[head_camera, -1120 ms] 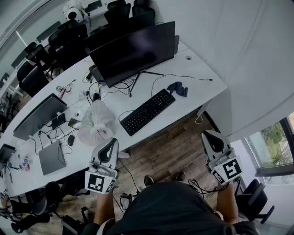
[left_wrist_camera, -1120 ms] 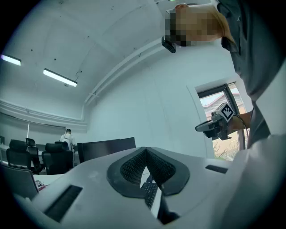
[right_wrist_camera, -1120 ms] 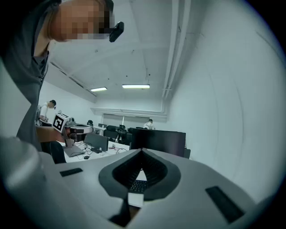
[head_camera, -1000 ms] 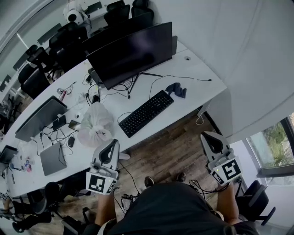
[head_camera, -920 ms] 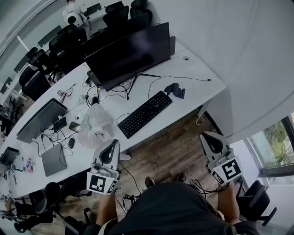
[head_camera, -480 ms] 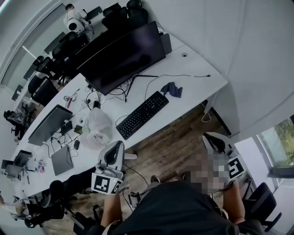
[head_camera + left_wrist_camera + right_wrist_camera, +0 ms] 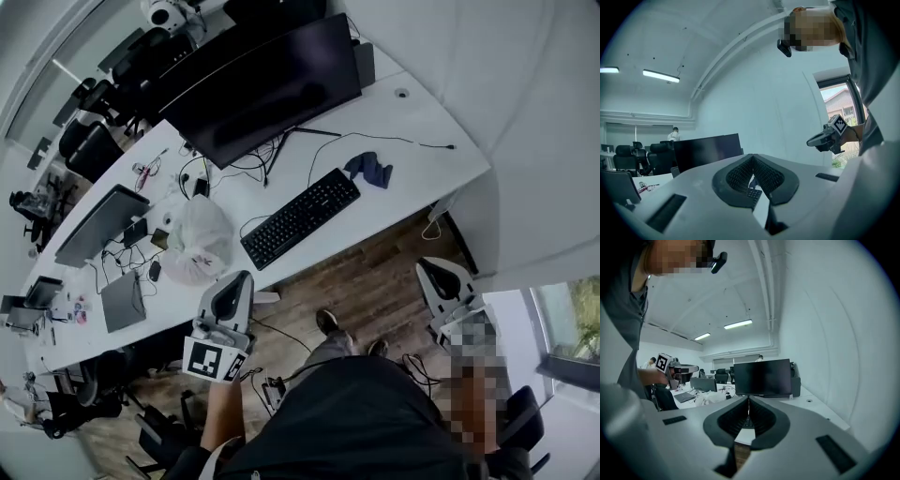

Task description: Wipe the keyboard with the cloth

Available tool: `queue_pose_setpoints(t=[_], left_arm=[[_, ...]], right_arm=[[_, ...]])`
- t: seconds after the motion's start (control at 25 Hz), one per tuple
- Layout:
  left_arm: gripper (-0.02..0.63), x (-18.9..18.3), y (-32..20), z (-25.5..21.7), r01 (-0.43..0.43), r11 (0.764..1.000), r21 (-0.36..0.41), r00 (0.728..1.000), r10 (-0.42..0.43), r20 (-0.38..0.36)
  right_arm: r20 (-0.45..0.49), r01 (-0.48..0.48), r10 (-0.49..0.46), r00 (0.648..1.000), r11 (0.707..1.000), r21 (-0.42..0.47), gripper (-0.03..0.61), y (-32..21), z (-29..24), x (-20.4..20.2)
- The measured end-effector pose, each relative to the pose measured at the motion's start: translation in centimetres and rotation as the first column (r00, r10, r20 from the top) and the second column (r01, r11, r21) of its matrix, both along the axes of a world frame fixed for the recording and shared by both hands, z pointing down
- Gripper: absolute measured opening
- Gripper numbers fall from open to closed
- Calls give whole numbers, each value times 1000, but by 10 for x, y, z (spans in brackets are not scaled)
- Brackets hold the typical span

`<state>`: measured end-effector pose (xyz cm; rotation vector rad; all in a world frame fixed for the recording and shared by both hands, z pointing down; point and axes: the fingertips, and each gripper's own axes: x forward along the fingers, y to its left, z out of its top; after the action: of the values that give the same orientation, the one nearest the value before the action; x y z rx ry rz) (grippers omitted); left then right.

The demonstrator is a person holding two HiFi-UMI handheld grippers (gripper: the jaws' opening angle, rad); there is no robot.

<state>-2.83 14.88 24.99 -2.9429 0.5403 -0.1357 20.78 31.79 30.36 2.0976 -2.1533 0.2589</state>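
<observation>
Right tool (image 7: pixel 433 273) hanging pinched shut, carrying nothing | left tool (image 7: pixel 236 284) hanging likewise | cloth (image 7: pixel 370 170) lying on surface (image 7: pixel 412 141) just beside keyboard's (image 7: pixel 300 217) right end, ahead of right tool, the nearer | keyboard running diagonally

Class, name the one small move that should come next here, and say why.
Probably carry the right gripper forward toward the cloth and open it: its jaws are shut and empty, and the cloth lies untouched beside the keyboard.
</observation>
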Motion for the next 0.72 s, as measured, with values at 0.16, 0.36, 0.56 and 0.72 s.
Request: queue_pose_setpoints(t=[0.16, 0.36, 0.56, 0.72], left_arm=[[5, 6, -34, 4, -7, 1000, 17, 999, 7, -36], [5, 14, -80, 5, -50, 999, -21, 994, 48, -97], [5, 20, -130, 9, -32, 999, -43, 989, 26, -145], [5, 21, -159, 27, 79, 992, -99, 991, -89, -97]], right_arm=[[5, -5, 5, 1000, 1000, -30, 9, -34, -4, -6], [-22, 2, -5, 1000, 993, -117, 9, -85, 4, -10], [26, 13, -7, 1000, 970, -243, 9, -136, 42, 10], [37, 42, -32, 999, 949, -313, 11, -181, 70, 58]])
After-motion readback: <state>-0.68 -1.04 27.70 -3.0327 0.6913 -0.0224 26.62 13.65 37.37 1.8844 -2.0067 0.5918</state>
